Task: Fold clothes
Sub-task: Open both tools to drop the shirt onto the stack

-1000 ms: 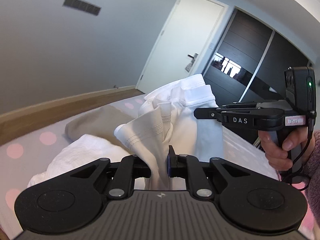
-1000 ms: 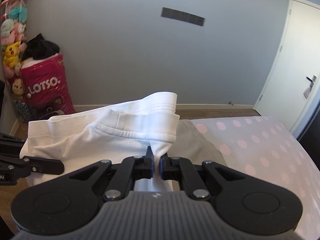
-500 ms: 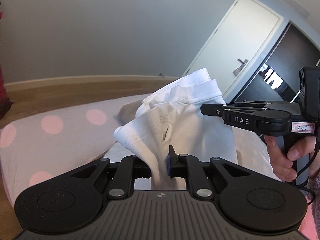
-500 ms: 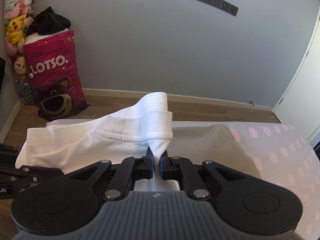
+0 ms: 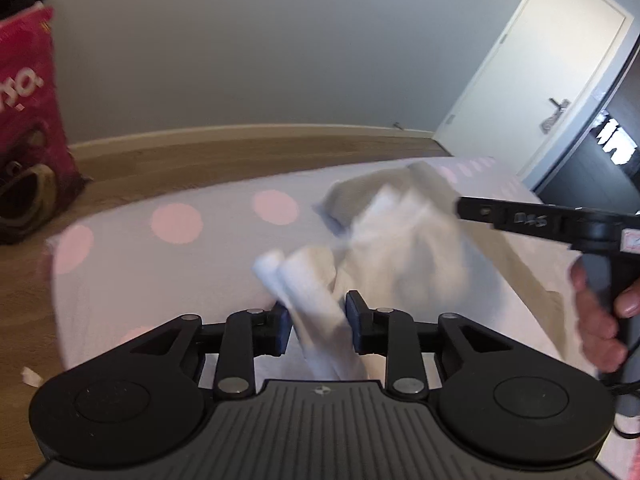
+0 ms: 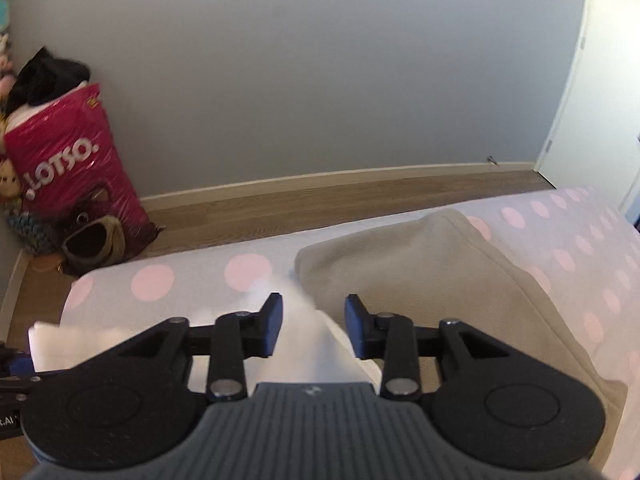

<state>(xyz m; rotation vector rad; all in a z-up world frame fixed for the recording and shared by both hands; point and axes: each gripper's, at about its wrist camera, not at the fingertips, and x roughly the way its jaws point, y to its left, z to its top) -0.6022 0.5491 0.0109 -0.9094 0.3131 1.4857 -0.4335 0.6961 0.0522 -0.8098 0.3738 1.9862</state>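
Observation:
A white garment is blurred and slumping onto the bed beside a beige garment. My left gripper has its jaws opening; a fold of the white cloth still hangs between the pads, loose and not pinched. In the right wrist view the right gripper is also opening, and a corner of the white garment lies between and under its fingers, apart from the right pad. A hand holds the right gripper at the right of the left wrist view. The left gripper shows at the lower left edge.
The bed sheet is pale with pink dots and ends at a wooden floor. A pink Lotso bag and plush toys stand in the left corner. A white door and a dark wardrobe are to the right.
Both grippers have sunk toward the bed and their jaws have parted. The white garment, held up and pinched before, has dropped and collapsed onto the sheet.

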